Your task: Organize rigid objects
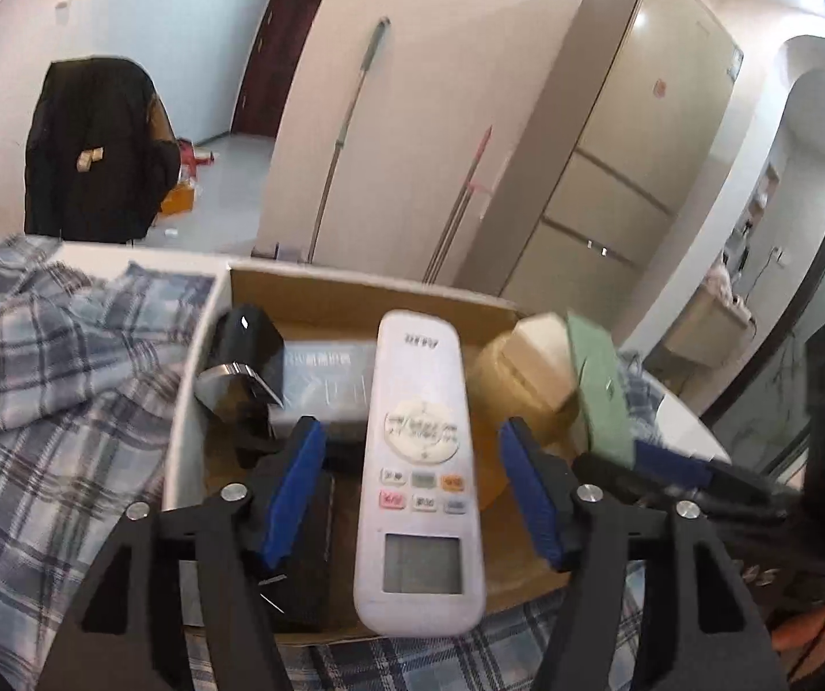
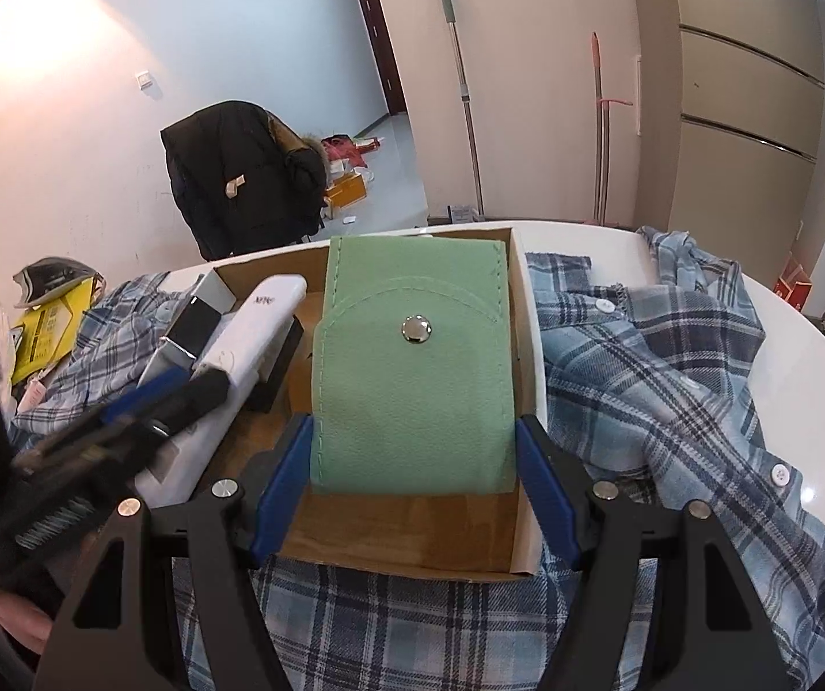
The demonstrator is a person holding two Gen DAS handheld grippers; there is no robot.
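Smooth white plastic remote control (image 1: 419,478) in a matt brown cardboard box (image 2: 412,541); soft mint-green suede-like pouch (image 2: 412,380) with shiny metal snap; at 3 o'clock, blue plaid cotton shirt (image 2: 671,380) on a glossy white table (image 2: 780,357)

White walls (image 2: 67,86), dark door (image 1: 274,52), beige fridge (image 1: 642,132).
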